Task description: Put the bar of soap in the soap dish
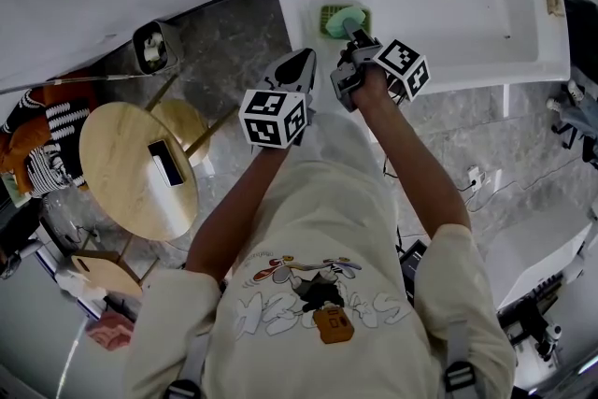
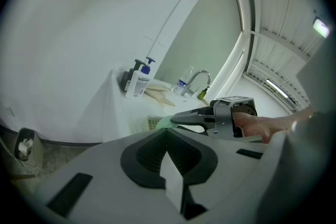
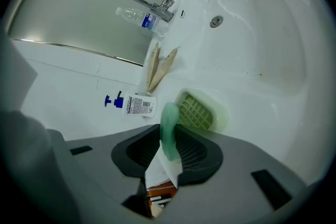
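Both closed: R hand-held gripper [image 3: 169, 147] clamps soap bar [image 3: 169, 118] over soap dish [image 3: 220, 113]; L hand-held gripper [image 2: 167, 132] empty.

Soap: pale green bar of soap [image 3: 169, 128], edge-on, pinched in my right gripper [image 3: 168, 140], just above the dish.
Dish: pale green slotted plastic soap dish [image 3: 221, 113], flat on the white counter [image 3: 252, 128].

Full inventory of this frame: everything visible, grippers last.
bar of soap: 1, pale green, in the right gripper's jaws, near the dish
soap dish: 1, green, empty, on counter beside basin
pump bottle: 1, white with blue pump, on counter
water bottle: 1, clear, by the tap
tap: 1, chrome, behind basin
basin: 1, white
wooden strips: at least 2, beige, on counter
round table: 1, light wood, on floor
left gripper: 1, grey, jaws together, empty
right gripper: 1, grey, jaws shut on soap
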Demonstrator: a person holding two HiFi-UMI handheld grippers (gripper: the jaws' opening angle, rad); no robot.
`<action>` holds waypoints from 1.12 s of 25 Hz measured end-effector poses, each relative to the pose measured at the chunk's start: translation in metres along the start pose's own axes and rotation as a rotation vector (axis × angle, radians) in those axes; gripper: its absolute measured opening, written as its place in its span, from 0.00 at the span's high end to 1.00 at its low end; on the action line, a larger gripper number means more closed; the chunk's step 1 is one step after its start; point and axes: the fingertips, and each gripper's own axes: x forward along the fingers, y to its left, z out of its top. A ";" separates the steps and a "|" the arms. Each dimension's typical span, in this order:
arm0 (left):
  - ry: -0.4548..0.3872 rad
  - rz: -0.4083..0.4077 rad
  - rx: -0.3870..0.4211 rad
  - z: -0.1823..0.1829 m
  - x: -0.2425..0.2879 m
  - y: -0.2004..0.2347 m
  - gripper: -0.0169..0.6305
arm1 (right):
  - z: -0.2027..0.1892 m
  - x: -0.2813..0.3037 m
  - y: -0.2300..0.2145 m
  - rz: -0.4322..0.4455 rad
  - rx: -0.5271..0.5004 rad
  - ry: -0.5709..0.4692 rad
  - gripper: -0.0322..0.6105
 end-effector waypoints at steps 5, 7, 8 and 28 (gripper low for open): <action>0.000 -0.001 0.004 0.001 0.000 0.000 0.96 | -0.002 0.004 -0.002 -0.021 -0.015 0.012 0.79; 0.000 -0.002 0.009 0.002 0.000 -0.001 0.96 | -0.003 0.004 -0.002 -0.028 -0.022 0.014 0.79; 0.000 -0.002 0.011 0.002 0.000 -0.001 0.96 | -0.003 0.004 -0.002 -0.030 -0.026 0.014 0.79; -0.009 -0.011 0.013 0.003 -0.005 -0.001 0.96 | -0.002 -0.005 0.001 -0.040 -0.066 0.011 0.79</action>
